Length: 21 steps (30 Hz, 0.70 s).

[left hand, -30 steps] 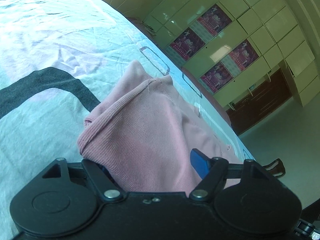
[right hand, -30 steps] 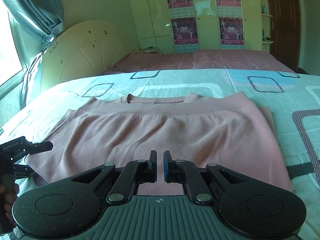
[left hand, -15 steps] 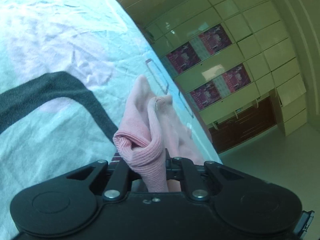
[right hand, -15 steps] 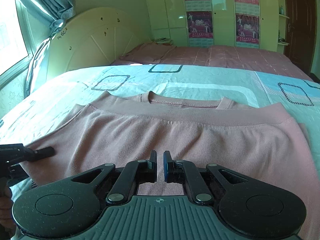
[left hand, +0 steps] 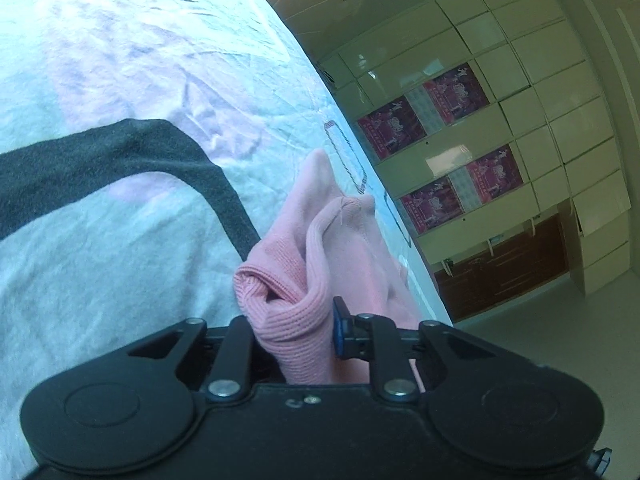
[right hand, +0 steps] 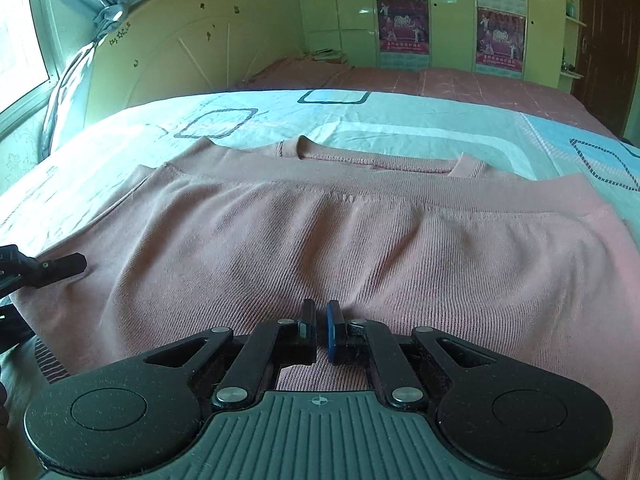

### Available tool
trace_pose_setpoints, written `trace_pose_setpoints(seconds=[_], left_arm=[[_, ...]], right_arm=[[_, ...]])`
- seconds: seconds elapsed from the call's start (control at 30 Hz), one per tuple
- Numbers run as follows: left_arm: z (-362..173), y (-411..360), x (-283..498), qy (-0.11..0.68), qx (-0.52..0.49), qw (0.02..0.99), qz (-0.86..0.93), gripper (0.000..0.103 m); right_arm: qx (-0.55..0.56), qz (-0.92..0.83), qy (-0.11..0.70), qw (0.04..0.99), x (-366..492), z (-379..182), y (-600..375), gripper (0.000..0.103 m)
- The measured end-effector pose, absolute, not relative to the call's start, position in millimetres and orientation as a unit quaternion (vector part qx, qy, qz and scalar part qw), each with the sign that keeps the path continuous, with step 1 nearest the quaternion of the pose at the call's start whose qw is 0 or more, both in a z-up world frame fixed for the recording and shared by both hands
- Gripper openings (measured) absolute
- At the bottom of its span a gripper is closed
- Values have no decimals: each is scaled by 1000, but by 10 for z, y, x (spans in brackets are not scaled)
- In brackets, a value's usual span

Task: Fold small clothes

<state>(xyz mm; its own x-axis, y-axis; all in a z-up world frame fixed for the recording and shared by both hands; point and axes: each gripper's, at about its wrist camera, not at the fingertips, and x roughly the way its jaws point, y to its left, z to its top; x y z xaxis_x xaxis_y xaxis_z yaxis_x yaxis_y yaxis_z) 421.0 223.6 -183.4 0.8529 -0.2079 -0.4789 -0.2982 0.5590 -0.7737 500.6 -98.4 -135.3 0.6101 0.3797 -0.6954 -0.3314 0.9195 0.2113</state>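
Observation:
A pink knit garment lies folded flat across the bed, neckline at the far side. My right gripper is shut, its tips low against the middle of the cloth's near part, with nothing seen between them. In the left wrist view a bunched edge of the same garment fills the gap of my left gripper. The blue pad rests against the cloth, the other finger is hidden behind it, and the jaws are opening slightly. The left gripper also shows as a black finger at the garment's left edge.
The bed sheet is pale blue and white with dark bands and square outlines. A cream headboard and a curtain stand at the left. Wardrobe doors with posters and open floor lie past the bed's edge.
My left gripper went from open around the garment's edge to closed on a bunched fold of it. My right gripper, still shut, came down and closer to the cloth.

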Motion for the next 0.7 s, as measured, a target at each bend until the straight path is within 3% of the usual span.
trace_pose_setpoints(seconds=[0.13,0.37,0.7], left_arm=[[-1746,2151,4218,269,-440,855,43,8],[-1137,1761,4261,228,-363,903,-4,8],[-471,-96,4656,260,-169,942,-131,8]], right_arm=[[44,205,387,898,4983,-1374,-1035,5],[55,224,376,898,5007,-1424,-1113,1],[235,171,304,907,4632,-977,-2699,1]])
